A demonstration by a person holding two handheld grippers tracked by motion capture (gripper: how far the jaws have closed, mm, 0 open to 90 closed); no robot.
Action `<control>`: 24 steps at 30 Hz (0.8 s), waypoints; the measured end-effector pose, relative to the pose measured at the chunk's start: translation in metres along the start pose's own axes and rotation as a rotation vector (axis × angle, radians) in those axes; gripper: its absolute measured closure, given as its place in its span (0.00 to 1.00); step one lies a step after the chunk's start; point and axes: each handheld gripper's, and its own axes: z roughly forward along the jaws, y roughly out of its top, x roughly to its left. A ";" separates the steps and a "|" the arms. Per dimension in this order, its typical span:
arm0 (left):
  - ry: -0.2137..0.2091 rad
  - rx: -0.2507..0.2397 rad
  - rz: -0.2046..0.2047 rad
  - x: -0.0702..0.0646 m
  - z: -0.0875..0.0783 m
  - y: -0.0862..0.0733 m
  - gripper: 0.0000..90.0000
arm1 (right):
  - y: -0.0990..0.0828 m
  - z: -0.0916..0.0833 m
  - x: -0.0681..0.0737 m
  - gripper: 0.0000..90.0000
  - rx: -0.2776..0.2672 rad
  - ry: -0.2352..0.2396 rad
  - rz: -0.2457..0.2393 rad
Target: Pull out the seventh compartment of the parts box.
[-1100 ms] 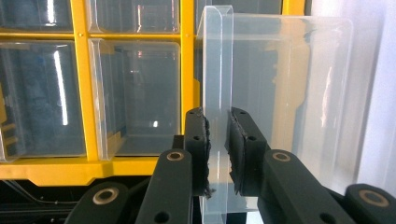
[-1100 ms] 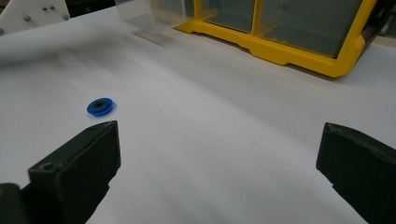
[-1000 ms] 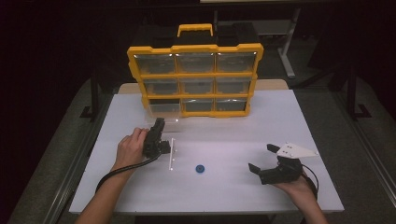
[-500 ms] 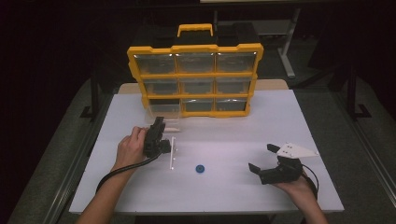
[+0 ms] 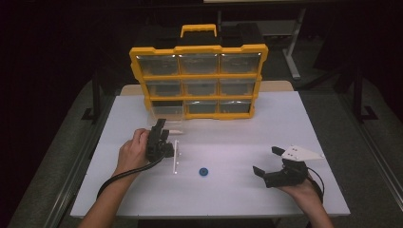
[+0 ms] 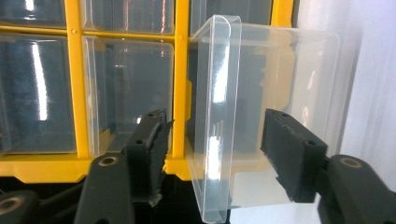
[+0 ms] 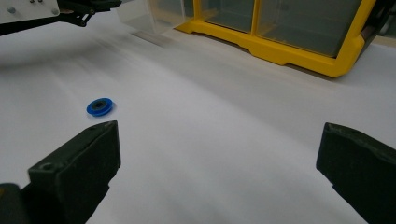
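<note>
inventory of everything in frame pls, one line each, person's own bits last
organizer: 1, yellow frame with handle and clear drawers, upright at the table's far edge
drawer: 1, clear plastic, pulled out of the organizer's bottom-left slot, on the table, between the left gripper's jaws
strip: 1, clear, flat on the table right of the left gripper
wheel: 1, blue, small, table centre near the front
table: 1, white
left gripper: 1, black, in the left hand; jaws have just been opening, pads off the drawer
right gripper: 1, black with grey plate, open, resting at front right
hands: 2, one on each gripper
</note>
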 end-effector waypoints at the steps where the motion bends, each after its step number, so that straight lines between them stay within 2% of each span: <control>1: -0.004 0.003 -0.003 0.000 -0.001 0.000 0.43 | 0.000 0.000 0.000 0.00 0.000 -0.001 0.000; 12: -0.028 0.013 -0.021 0.002 -0.012 -0.001 0.35 | -0.001 -0.002 -0.001 0.00 -0.002 -0.004 -0.005; 14: -0.020 0.007 -0.024 0.001 -0.014 -0.001 0.32 | -0.001 -0.002 0.000 0.00 -0.003 -0.005 -0.002; 20: -0.037 0.001 -0.026 -0.002 -0.022 0.001 0.26 | -0.001 -0.002 0.000 0.00 -0.001 -0.004 0.000; 21: -0.038 -0.010 -0.044 -0.003 -0.022 0.001 0.26 | -0.001 -0.002 0.000 0.00 -0.001 -0.004 0.000; 24: -0.043 -0.006 -0.045 -0.004 -0.026 0.001 0.26 | -0.001 -0.002 0.001 0.00 0.000 -0.004 0.001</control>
